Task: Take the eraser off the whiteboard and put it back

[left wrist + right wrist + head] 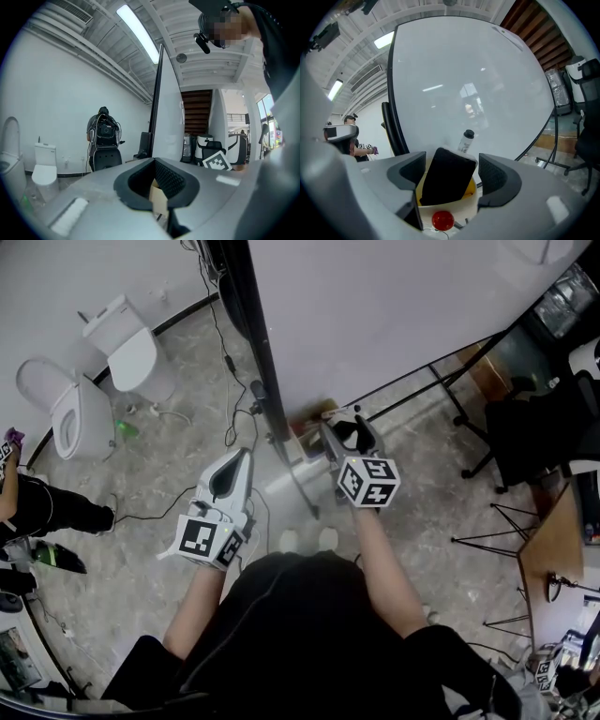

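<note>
My right tool [449, 169] has its jaws spread wide, and the eraser [445, 180] sits between them. It is tilted, with its black face towards the camera. There is a sliver of gap on each side, so neither pad is pressing on it. Something yellow and a pale rim show under its lower edge, and I can't tell what they belong to. A small red knob [442, 219] sits just below that. Right behind the eraser is a bottle [465, 140] with a black cap. Behind both, the whiteboard [464, 70] fills most of the right gripper view, bare and glossy. From the head view, this tool is held up at the board's lower edge, just beside its dark frame. My left tool [154, 161] is level and off to the left of the board. Its jaws are closed tip to tip with nothing in them, and through the hollow between the pads I see only a bit of cardboard [158, 199] below. Two toilets [131, 348] stand on the floor well to the left.
</note>
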Motion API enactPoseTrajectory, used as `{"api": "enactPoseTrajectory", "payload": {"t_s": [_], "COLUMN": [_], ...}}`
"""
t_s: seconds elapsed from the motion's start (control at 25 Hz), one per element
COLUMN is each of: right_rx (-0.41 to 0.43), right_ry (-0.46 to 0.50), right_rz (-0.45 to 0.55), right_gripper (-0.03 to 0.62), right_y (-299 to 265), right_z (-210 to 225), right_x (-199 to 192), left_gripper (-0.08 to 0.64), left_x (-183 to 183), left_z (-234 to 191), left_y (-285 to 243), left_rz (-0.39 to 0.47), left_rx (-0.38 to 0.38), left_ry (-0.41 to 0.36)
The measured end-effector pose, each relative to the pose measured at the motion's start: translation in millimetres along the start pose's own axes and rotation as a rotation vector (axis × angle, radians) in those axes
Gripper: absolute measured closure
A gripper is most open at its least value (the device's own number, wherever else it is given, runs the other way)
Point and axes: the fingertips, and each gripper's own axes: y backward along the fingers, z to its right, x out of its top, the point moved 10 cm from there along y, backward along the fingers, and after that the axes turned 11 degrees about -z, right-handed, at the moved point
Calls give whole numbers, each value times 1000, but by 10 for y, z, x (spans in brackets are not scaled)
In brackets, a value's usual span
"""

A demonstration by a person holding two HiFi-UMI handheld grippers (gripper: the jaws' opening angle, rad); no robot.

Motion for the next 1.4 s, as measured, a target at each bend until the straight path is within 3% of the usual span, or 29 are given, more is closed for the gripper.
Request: {"api": "enactPoseTrajectory", "payload": {"t_s": [0.24,0.6,1.4], "right_rx": [-23,-41,-10], "right_ry": [-20,26,61], "right_rz": [-10,-12,83], "right_gripper": [246,285,288], "right_y": [-46,-48,215], "right_z": [13,-33,-108], "right_x": [11,24,94], "left_gripper": [557,557,557], "left_x": [4,13,41], "left_z": [-28,-101,15], "left_y": [31,43,64], "left_rz": [0,2,26], "left_rx": [6,10,-18], "left_ry": [3,10,-4]}}
